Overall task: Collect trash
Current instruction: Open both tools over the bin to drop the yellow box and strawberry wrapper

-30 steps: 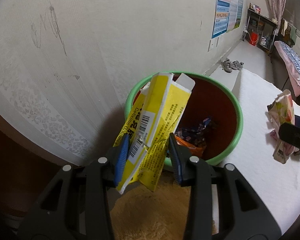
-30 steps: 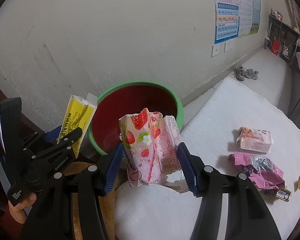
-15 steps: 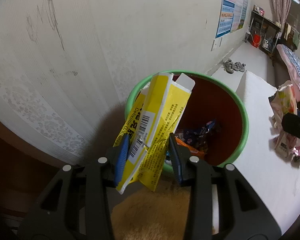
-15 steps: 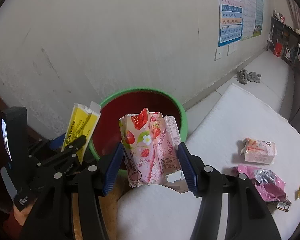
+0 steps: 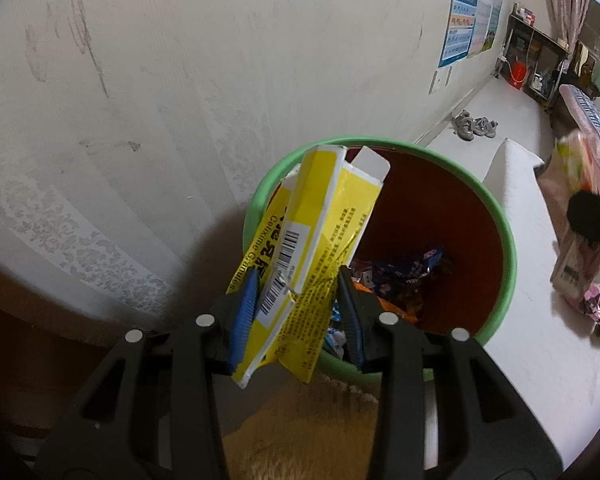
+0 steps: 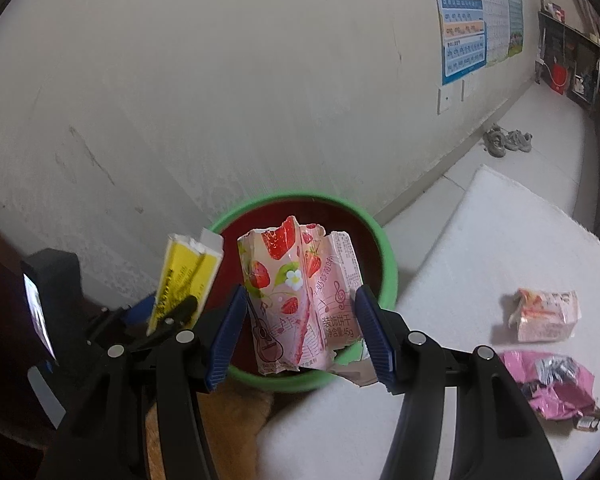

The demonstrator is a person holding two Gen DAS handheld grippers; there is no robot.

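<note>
My left gripper is shut on a flattened yellow box and holds it over the near rim of a green bin with a red inside and wrappers at the bottom. My right gripper is shut on a pink strawberry wrapper and holds it above the same bin. The left gripper with the yellow box shows at the left of the right wrist view. The pink wrapper shows blurred at the right edge of the left wrist view.
The bin stands by a white wall at the end of a white mat. On the mat lie a small pink carton and a crumpled pink foil wrapper. Shoes lie on the floor farther off.
Both grippers have moved closer to the bin with their loads still held. The bin now looks larger and more centred in both views.
</note>
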